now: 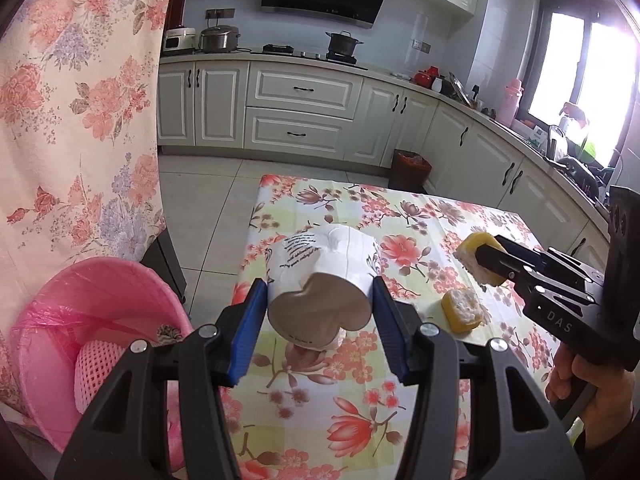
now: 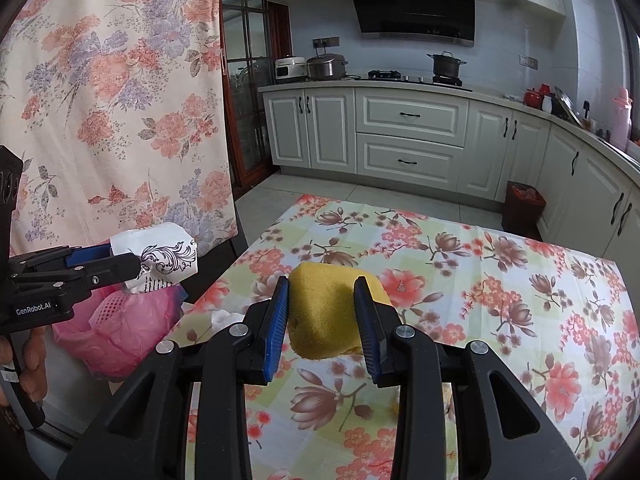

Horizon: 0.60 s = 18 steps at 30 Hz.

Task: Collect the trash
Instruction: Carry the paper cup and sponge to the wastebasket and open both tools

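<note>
My left gripper (image 1: 320, 300) is shut on a squashed white paper cup (image 1: 320, 276) with black print, held above the left edge of the floral table (image 1: 360, 400). The cup also shows in the right wrist view (image 2: 160, 256). My right gripper (image 2: 322, 308) is shut on a yellow sponge piece (image 2: 324, 312), held above the table; it also shows in the left wrist view (image 1: 478, 256). A second yellow and white piece (image 1: 464, 310) lies on the table. A pink lined bin (image 1: 80, 344) stands left of the table, holding pink foam net.
White crumpled paper (image 2: 224, 318) lies at the table's left edge. A floral curtain (image 1: 80, 100) hangs at the left. Kitchen cabinets (image 1: 300, 108) line the back and right. A brown bin (image 1: 410, 170) stands on the floor beyond the table.
</note>
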Tool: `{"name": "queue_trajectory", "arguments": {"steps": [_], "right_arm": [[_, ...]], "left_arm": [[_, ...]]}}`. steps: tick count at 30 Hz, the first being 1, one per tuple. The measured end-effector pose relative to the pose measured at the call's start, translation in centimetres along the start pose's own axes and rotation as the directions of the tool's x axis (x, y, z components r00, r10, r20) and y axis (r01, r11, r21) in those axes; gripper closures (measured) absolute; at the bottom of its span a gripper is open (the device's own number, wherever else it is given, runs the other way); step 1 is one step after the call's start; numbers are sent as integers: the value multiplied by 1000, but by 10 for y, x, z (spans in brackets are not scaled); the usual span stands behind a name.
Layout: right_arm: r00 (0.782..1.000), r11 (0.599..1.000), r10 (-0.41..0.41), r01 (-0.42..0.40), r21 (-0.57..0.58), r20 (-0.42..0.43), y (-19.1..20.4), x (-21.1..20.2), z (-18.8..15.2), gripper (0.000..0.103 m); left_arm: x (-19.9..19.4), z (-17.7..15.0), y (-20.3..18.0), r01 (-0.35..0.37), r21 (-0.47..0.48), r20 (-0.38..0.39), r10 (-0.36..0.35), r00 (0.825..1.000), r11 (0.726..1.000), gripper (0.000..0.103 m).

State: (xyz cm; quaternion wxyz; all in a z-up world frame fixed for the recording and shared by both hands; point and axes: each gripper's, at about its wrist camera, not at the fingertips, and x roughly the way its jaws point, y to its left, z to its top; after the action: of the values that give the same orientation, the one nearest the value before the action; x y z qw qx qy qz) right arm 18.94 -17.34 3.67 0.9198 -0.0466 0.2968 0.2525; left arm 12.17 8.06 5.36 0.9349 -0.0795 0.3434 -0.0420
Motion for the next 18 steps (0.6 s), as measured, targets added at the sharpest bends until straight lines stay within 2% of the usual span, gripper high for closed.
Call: {"name": "queue_trajectory", "arguments": {"steps": [18], "right_arm": [[997, 995, 74, -73, -73, 2, 62, 7, 19, 71]], "left_arm": [[-47, -6, 68, -87, -86, 53, 92, 994, 992, 52]]}}
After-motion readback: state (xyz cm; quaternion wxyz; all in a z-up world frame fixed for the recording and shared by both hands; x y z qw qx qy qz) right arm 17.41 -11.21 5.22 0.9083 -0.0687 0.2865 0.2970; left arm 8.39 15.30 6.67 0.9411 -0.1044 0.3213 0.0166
